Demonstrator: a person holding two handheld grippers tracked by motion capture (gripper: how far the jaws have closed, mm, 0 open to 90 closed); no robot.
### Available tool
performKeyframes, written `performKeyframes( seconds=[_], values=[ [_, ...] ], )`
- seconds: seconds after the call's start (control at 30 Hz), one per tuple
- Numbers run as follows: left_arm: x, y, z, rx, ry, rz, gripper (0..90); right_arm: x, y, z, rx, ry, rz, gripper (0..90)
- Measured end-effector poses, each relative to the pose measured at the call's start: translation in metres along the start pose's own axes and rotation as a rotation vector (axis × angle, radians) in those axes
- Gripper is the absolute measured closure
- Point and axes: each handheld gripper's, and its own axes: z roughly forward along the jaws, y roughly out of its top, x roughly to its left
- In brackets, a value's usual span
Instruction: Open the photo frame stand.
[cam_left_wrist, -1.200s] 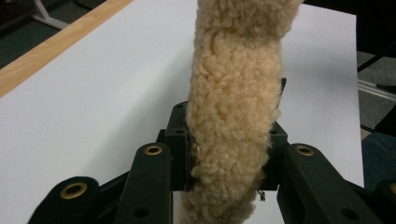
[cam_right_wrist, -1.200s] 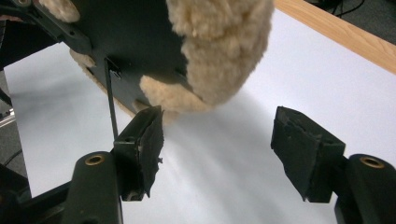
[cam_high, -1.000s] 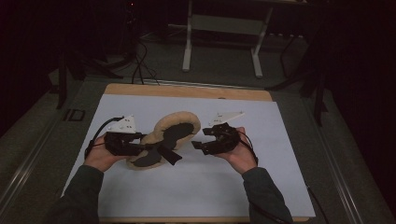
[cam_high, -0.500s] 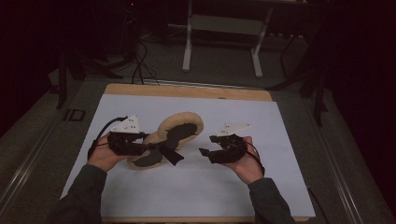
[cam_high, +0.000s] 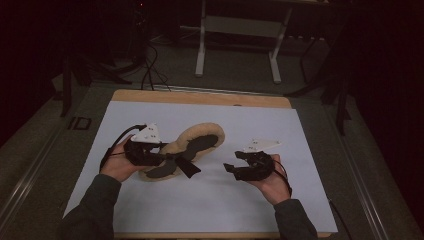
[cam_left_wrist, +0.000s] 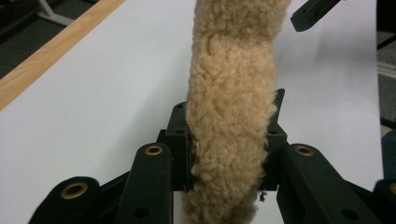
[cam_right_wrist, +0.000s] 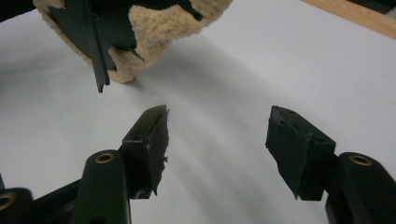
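Since a second ago my right claw (cam_high: 231, 169) has let go of the fleece insoles (cam_high: 192, 148) and drawn back toward the desk's (cam_high: 300, 145) right edge, well apart from them now; its jaws have just been closing a little, yet stand open with nothing between them. My left claw (cam_high: 170, 161) is clamped on the fleece (cam_left_wrist: 231, 116), holding the pair on edge near the desk's middle. I can read no label or writing. The dim high view blurs the dark soles.

Tan fleece slipper (cam_high: 186, 145) with black sole, black grippers, white table cover (cam_high: 210, 200)
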Motion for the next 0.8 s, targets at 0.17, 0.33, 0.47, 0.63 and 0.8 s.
performKeyframes(
  seconds=[0.17, 0.33, 0.47, 0.63, 0.8],
  values=[
    [-0.005, 0.012, 0.012, 0.046, 0.010, 0.042, 67.4, -0.005, -0.009, -0.002, 0.000, -0.002, 0.017, 38.7],
    [-0.010, 0.023, 0.024, 0.088, 0.011, 0.077, 67.5, -0.008, -0.018, -0.004, -0.003, -0.003, 0.039, 39.8],
    [-0.014, 0.029, 0.033, 0.118, 0.012, 0.101, 67.5, -0.010, -0.024, -0.006, -0.012, 0.001, 0.058, 39.9],
    [-0.021, 0.036, 0.043, 0.147, 0.020, 0.134, 67.6, -0.013, -0.031, -0.009, -0.021, -0.001, 0.077, 39.9],
    [-0.028, 0.044, 0.055, 0.190, 0.019, 0.179, 67.6, -0.015, -0.037, -0.013, -0.025, -0.006, 0.090, 39.9]
  ],
)
